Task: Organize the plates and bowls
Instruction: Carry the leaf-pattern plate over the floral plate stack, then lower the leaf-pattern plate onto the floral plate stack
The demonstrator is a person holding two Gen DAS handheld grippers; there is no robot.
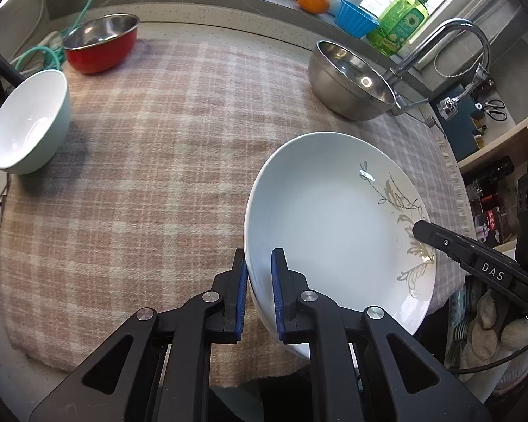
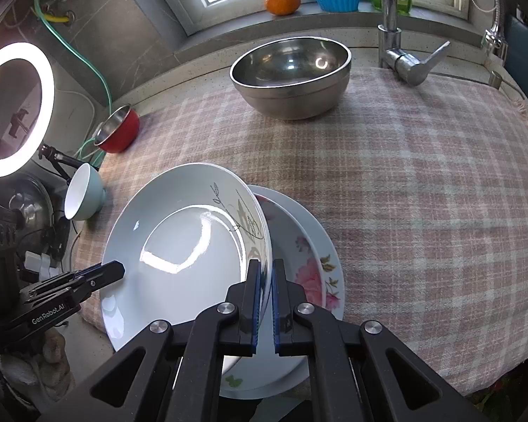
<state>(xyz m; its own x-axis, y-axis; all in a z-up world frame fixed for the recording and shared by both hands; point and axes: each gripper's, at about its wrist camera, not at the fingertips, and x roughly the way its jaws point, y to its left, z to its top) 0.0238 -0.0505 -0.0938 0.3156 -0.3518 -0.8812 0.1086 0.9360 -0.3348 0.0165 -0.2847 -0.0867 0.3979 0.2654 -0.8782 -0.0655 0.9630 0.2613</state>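
Plaid cloth [image 2: 422,211] covers the counter below a window. Both tools grip one white plate [image 2: 179,242] by opposite rims: left tool [image 1: 258,274] and right tool [image 2: 265,292] each clamped on an edge, holding it tilted just above a floral plate [image 2: 316,267], probably for stacking.

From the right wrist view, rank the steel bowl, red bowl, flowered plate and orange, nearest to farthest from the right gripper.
1. Flowered plate, just under the right gripper.
2. Steel bowl, ahead, mid-cloth.
3. Red bowl, far left edge.
4. Orange, on the windowsill.
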